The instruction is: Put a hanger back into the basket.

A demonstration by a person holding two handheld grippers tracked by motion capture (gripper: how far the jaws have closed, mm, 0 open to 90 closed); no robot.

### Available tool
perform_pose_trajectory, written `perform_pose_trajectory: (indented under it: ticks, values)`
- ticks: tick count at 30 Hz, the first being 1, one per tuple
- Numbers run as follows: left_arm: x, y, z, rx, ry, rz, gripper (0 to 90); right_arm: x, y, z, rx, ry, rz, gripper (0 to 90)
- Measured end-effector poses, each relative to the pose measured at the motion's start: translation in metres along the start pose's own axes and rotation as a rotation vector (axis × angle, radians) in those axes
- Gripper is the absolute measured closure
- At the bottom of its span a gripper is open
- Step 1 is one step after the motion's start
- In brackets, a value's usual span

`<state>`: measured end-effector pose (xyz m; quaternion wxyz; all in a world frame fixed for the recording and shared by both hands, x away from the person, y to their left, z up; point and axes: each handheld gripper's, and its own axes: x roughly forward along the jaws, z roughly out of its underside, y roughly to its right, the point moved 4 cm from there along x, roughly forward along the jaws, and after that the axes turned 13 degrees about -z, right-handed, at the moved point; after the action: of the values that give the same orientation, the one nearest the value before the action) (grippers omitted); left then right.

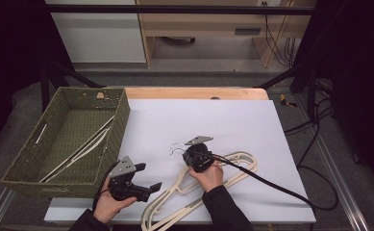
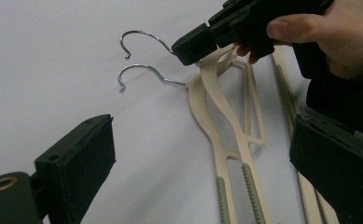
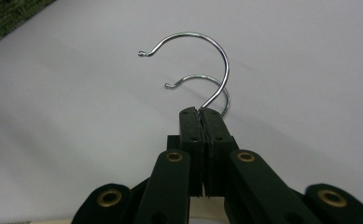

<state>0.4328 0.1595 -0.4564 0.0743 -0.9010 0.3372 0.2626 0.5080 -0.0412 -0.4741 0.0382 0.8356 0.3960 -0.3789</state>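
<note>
Overhead, the right gripper (image 1: 190, 155) pinches the top hanger (image 1: 223, 171) at its neck on the bench (image 1: 252, 120); the left gripper (image 1: 143, 180) waits spread, nothing between its jaws. Alongside, light, stiff plastic arms (image 2: 221, 107) trail below the pinch. Up close, the thin, slippery wire hook (image 3: 202, 51) rises from jaws pressed together.

text: none legible | labels: none | brands: none | numbers: none
</note>
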Motion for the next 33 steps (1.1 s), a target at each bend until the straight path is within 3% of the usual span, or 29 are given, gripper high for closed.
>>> perform_pose_trajectory:
  ticks: [10, 13, 14, 20, 27, 33]
  values:
    - [0.028, 0.018, -0.022, 0.004, -0.023, 0.057, 14.3, -0.022, -0.008, -0.004, -0.029, 0.055, -0.018, 89.3]
    - [0.040, 0.025, -0.023, 0.010, -0.048, 0.072, 18.6, -0.026, -0.008, -0.003, -0.058, 0.073, -0.028, 89.3]
    - [0.044, 0.026, -0.023, 0.013, -0.062, 0.080, 20.0, -0.027, -0.010, -0.003, -0.034, 0.078, -0.027, 89.3]
    - [0.060, 0.032, -0.020, 0.033, -0.109, 0.097, 31.5, -0.034, -0.010, -0.002, -0.067, 0.094, -0.040, 89.3]
    - [0.070, 0.037, -0.019, 0.025, -0.144, 0.113, 43.4, -0.039, -0.013, -0.002, -0.078, 0.111, -0.045, 89.2]
    - [0.075, 0.040, -0.020, 0.002, -0.163, 0.162, 52.3, -0.044, -0.015, -0.002, -0.090, 0.119, -0.049, 89.2]
